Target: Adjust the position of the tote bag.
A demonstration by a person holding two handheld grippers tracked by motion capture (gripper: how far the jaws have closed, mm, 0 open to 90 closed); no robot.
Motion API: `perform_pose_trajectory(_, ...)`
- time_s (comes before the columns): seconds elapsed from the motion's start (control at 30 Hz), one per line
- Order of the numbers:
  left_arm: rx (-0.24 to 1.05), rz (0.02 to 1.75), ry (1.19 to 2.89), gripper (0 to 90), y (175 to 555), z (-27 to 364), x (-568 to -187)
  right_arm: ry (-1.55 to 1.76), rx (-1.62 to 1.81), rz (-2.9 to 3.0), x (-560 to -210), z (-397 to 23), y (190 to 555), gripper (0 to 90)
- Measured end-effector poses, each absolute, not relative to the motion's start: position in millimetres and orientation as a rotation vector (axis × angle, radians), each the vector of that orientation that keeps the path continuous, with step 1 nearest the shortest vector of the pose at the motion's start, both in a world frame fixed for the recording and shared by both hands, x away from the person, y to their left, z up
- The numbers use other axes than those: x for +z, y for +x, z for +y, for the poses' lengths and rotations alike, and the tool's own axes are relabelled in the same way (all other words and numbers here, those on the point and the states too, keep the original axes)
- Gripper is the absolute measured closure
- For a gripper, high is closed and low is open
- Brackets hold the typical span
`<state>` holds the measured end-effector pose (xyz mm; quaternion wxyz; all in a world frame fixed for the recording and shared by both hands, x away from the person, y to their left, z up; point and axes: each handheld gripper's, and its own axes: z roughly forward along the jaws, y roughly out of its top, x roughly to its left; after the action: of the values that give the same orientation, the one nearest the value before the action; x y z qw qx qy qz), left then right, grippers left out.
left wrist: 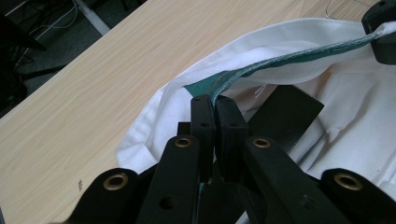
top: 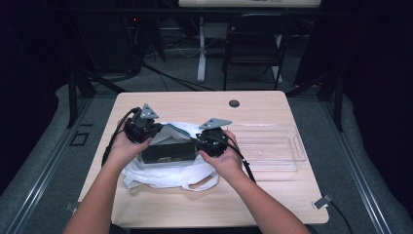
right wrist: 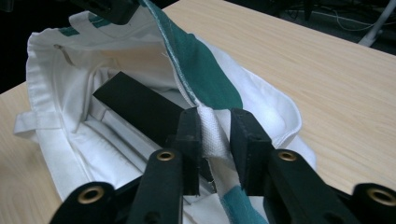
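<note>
While tools grip bag (top: pixel 160 173) rim, clear bin (top: pixel 272 146) sits nearby.

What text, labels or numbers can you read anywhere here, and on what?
None can be read.
Black box inside the white bag: a pale mark on its side, too small and blurred to read.
Bag's green-and-white rim: stitching, no lettering seen.
Clear bin and table: no markings seen.
</note>
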<state>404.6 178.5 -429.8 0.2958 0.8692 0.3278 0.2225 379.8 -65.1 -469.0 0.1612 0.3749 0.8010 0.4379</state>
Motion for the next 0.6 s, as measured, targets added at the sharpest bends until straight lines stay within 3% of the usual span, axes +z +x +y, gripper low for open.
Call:
perform_pose_trajectory(0.17,0.588,0.864,2.306,85.2,402,180,-431,1.069,1.241,2.3,-470,-65,380,80.9)
perform_pose_trajectory(0.47,0.635,0.859,2.281,61.9,390,189,-425,1.14,1.294,2.279,-468,-74,385,81.8)
perform_pose_trajectory(0.6,0.625,0.877,2.222,56.7,382,200,-421,1.147,1.289,2.278,-467,-75,387,81.9)
